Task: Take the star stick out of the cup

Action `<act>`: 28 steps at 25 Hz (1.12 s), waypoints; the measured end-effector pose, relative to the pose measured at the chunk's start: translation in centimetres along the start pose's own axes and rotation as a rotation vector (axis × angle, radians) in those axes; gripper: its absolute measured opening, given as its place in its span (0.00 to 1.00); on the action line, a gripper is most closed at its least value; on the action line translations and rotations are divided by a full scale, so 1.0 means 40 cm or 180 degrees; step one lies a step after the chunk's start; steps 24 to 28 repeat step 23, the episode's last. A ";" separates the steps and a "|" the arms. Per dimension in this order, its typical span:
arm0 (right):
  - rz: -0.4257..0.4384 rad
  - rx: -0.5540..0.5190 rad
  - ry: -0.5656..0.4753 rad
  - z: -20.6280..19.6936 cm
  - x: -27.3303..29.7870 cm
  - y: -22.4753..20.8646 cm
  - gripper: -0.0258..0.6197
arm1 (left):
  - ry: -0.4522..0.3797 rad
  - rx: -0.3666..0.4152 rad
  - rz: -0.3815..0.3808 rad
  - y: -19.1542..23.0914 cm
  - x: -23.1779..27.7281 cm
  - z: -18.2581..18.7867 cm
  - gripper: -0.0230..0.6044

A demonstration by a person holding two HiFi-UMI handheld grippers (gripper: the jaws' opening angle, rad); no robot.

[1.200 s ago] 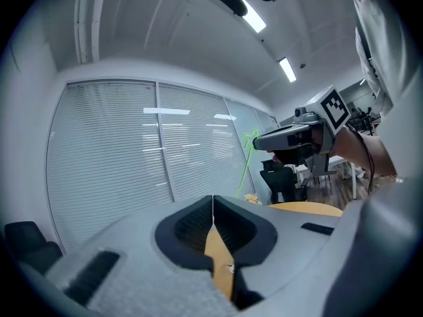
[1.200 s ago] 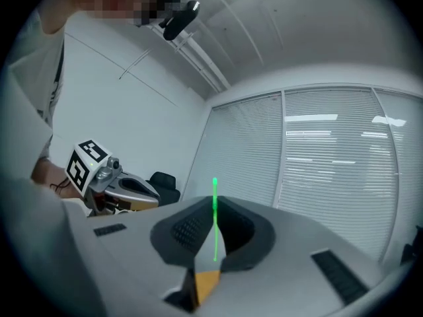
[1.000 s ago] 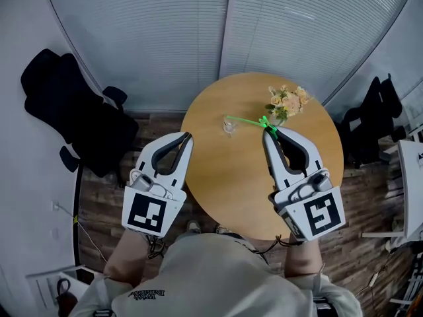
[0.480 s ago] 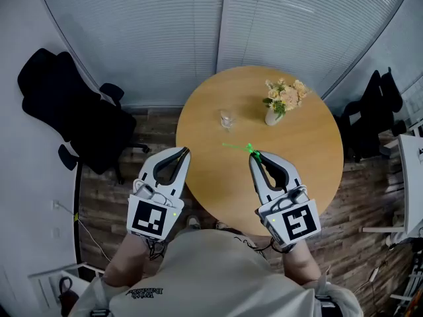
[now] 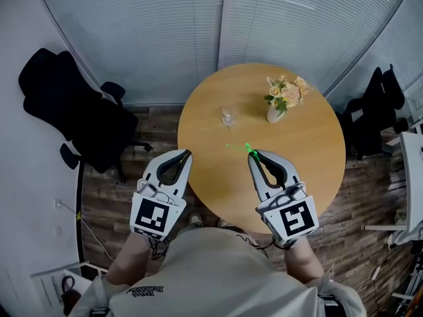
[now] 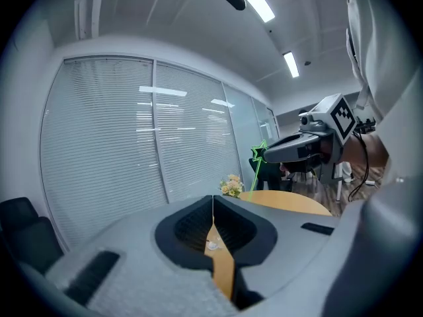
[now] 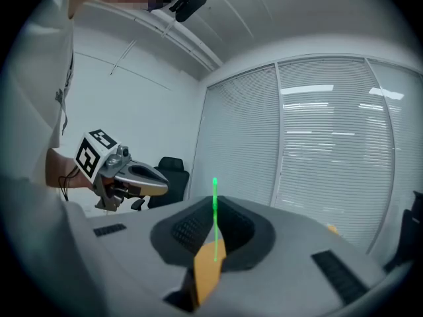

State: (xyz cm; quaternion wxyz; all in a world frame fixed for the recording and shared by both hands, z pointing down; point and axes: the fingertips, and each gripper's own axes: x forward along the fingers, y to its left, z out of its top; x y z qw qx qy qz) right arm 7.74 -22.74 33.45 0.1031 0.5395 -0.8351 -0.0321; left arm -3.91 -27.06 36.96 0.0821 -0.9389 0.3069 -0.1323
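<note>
The green star stick (image 5: pixel 239 147) is out of the glass cup (image 5: pixel 229 117) and hangs over the near part of the round wooden table (image 5: pixel 301 154). My right gripper (image 5: pixel 252 155) is shut on it just by the star, and the thin shaft points left. In the right gripper view the stick (image 7: pixel 215 207) stands upright between the closed jaws. My left gripper (image 5: pixel 184 154) hovers at the table's near left edge, shut and empty. In the left gripper view the star (image 6: pixel 258 153) shows at the right gripper's tip, and the cup (image 6: pixel 212 245) is small past the jaws.
A small vase of pale flowers (image 5: pixel 285 98) stands on the far right of the table. A black office chair (image 5: pixel 73 111) is on the left and another dark chair (image 5: pixel 373 114) on the right. Window blinds (image 5: pixel 225 25) run behind the table.
My right gripper has drawn back toward me with the star stick, away from the cup and the flowers. The left gripper has barely moved.
</note>
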 end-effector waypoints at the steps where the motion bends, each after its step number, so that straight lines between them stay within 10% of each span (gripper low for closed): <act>1: 0.0003 -0.0001 0.0001 -0.001 0.002 0.002 0.10 | 0.0010 -0.0015 0.0002 0.001 0.000 -0.003 0.07; 28: -0.0029 -0.0012 0.0019 -0.005 0.003 0.024 0.10 | 0.0153 -0.0172 0.0014 0.003 -0.032 -0.041 0.07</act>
